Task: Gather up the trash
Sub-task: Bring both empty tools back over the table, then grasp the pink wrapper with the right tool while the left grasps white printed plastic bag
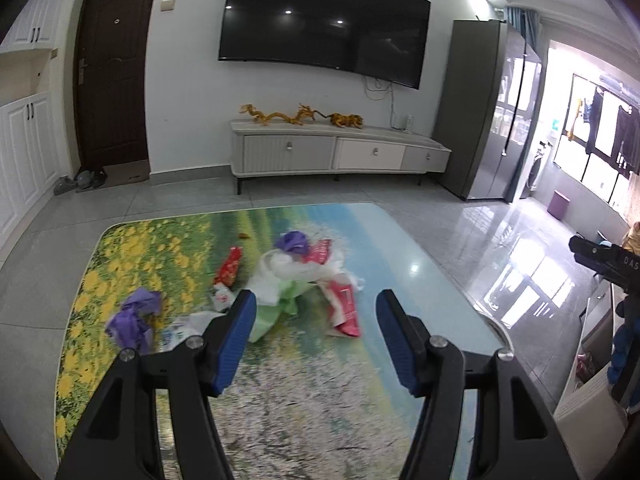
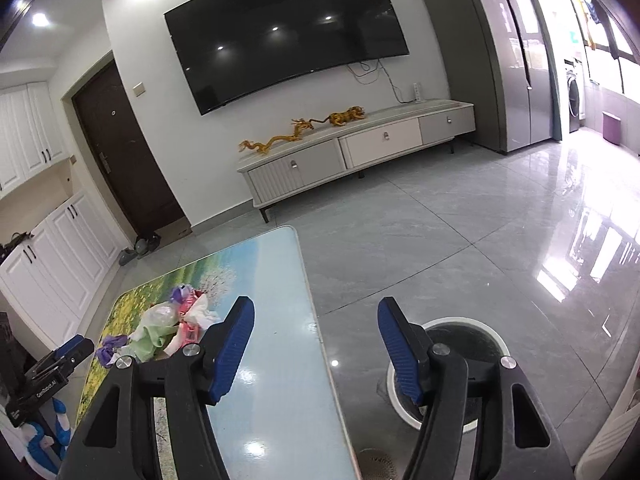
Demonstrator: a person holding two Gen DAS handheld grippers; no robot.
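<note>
A heap of trash lies on a low table (image 1: 420, 248) with a flower-field print: a white plastic bag (image 1: 288, 268), a green bag (image 1: 276, 308), red wrappers (image 1: 346, 312) (image 1: 229, 266), purple crumpled bags (image 1: 132, 316) (image 1: 294, 242). My left gripper (image 1: 316, 306) is open and empty, hovering just short of the heap. My right gripper (image 2: 316, 314) is open and empty over the table's right edge (image 2: 316, 320), with the trash heap (image 2: 168, 328) to its left. A round bin (image 2: 452, 368) with a white rim stands on the floor below the right gripper.
A TV cabinet (image 1: 340, 152) with gold dragon figures (image 1: 280, 114) stands at the far wall under a wall TV (image 1: 320, 20). A grey fridge (image 1: 488, 112) is at the right, a dark door (image 1: 112, 72) at the left. Glossy tiled floor (image 2: 480, 240) surrounds the table.
</note>
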